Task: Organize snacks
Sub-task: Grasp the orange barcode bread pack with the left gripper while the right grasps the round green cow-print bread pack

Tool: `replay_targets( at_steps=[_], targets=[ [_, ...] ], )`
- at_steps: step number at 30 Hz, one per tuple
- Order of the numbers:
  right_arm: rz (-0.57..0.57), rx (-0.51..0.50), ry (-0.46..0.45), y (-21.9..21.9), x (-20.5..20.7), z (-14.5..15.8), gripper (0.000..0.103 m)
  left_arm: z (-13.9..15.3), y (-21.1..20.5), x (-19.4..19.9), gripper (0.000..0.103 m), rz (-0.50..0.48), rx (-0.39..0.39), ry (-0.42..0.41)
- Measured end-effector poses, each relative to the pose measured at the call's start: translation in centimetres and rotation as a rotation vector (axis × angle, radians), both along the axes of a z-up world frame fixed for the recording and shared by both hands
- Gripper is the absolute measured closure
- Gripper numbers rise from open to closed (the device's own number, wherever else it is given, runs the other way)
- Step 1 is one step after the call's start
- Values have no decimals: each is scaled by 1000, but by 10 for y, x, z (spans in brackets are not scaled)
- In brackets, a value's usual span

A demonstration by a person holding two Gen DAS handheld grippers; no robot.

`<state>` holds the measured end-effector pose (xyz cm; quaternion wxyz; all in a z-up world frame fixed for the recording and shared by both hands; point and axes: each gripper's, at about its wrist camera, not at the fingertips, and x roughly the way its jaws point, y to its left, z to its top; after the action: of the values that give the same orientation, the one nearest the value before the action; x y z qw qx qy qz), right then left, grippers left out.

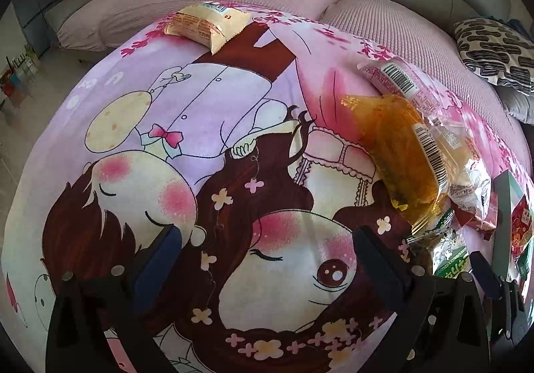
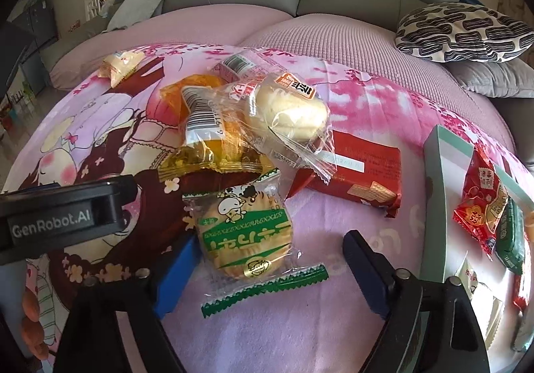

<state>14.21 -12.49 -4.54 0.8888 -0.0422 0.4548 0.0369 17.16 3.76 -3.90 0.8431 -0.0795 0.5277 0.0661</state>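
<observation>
The right claw [image 2: 267, 259] is spread around the green-and-clear wrapped round biscuit packet [image 2: 248, 232] lying on the pink cartoon-printed blanket [image 2: 333, 306]. Only the left pad seems to touch it. To grip well, centre the pads on the biscuit, not the crinkled seal, then carry it to the pale green open box [image 2: 437, 192]. The left claw [image 1: 267, 259] hangs spread and empty, tilted steeply down over the blanket.

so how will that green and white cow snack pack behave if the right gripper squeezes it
The green and white cow pack looks light: one round cake in thin film. Its glossy wrapper may slip and crinkle. The cake probably crumbles if the right gripper squeezes hard.
</observation>
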Motion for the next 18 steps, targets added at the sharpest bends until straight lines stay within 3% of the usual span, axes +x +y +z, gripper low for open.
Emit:
replay_targets(
  at_steps=[7, 18],
  targets=[
    [-12, 49, 1, -9, 1, 4, 32, 13, 3, 3, 1, 27, -72, -34],
    [-28, 51, 19, -23, 3, 7, 35, 35, -21, 29, 1, -29, -143, -98]
  ],
)
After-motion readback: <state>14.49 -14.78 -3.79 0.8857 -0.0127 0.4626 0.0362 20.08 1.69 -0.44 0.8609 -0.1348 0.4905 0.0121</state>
